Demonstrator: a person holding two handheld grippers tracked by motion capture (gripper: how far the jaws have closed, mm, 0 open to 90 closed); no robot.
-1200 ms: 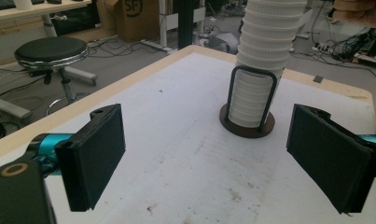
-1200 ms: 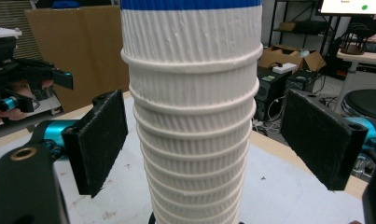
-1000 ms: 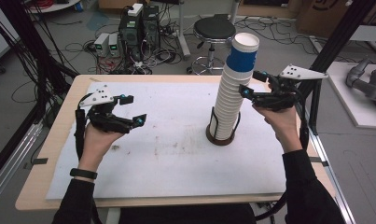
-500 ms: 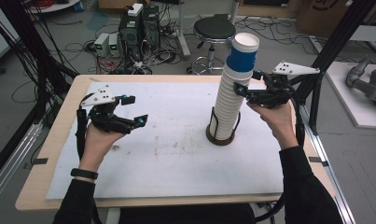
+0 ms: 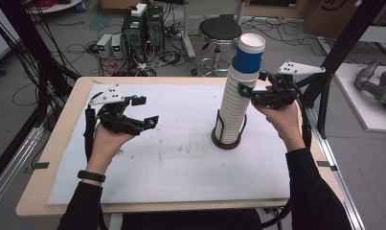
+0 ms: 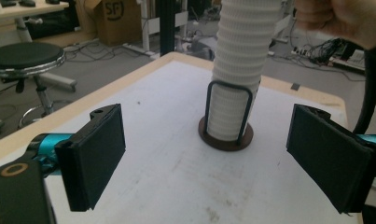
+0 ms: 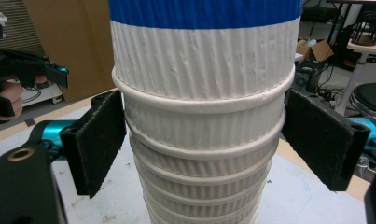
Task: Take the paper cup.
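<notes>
A tall stack of white ribbed paper cups [image 5: 234, 103] stands in a dark round holder [image 5: 227, 140] with a wire frame, right of the table's middle. The top cup [image 5: 248, 56] has a blue band. My right gripper [image 5: 254, 84] is open, one pad on each side of the stack just under the blue cup; in the right gripper view the right gripper [image 7: 204, 140] has its pads close beside the stack [image 7: 199, 116]. My left gripper [image 5: 146, 111] is open and holds nothing, left of the middle. In the left gripper view the left gripper [image 6: 223, 149] faces the stack [image 6: 237, 60].
White paper [image 5: 171, 158] covers the wooden table [image 5: 37, 201]. A black stool [image 5: 220, 33], computer boxes [image 5: 142, 24] and cables sit on the floor beyond the far edge. Black frame posts [image 5: 344, 48] rise at the right.
My right gripper has moved left, and its jaws now straddle the upper part of the stack. The left gripper has hardly moved.
</notes>
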